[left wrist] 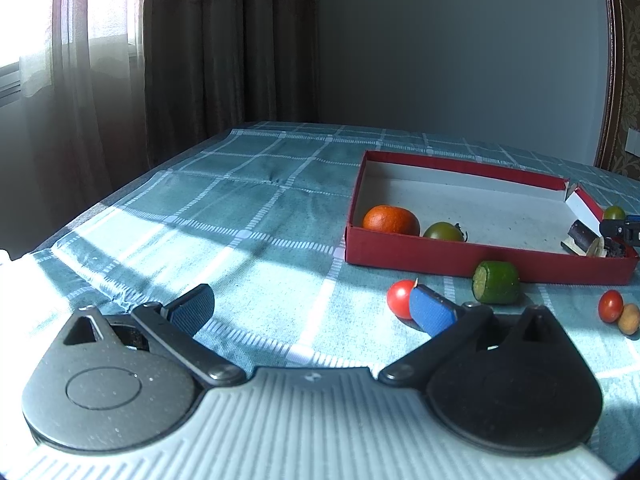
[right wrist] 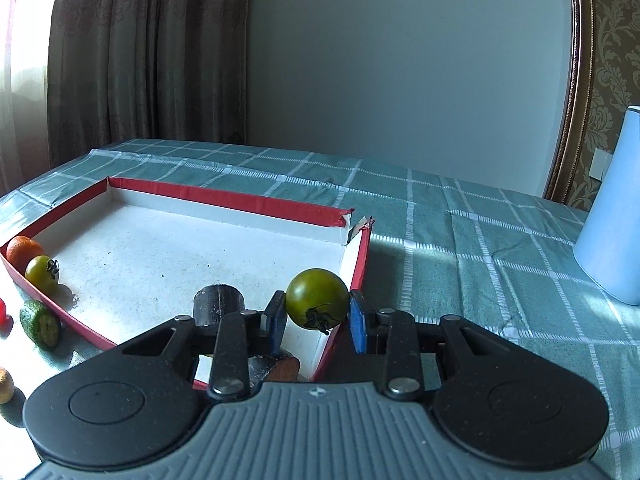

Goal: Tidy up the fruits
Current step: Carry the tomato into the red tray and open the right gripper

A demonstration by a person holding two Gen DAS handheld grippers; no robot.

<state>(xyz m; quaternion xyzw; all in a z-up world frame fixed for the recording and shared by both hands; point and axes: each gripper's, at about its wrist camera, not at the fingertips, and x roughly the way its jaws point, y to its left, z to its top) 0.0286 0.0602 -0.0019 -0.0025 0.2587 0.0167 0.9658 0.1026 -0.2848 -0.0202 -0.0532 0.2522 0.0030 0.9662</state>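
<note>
- Right gripper (right wrist: 318, 316): its blue pads clench a green tomato (right wrist: 317, 295), which hangs above the right wall of the red box (right wrist: 224, 197), close to that wall's torn far corner.
- Left gripper (left wrist: 312, 308): fingers spread wide and released, low over the checked tablecloth (left wrist: 240, 200) by the table's near-left side; its right pad stands just in front of a red tomato (left wrist: 400, 298).
- Inside the box: an orange (left wrist: 390, 219) and a second green tomato (left wrist: 443, 232) sit against the near wall at the left corner; dark cylindrical pieces (right wrist: 218, 305) lie at the near-right corner (their kind cannot be told). The white floor between is bare.
- Outside the near wall: a cut green fruit (left wrist: 496, 282), a small red tomato (left wrist: 611, 305) and a tan fruit (left wrist: 629, 319) touching it.
- A pale blue container (right wrist: 616, 220) stands well apart on the right.
</note>
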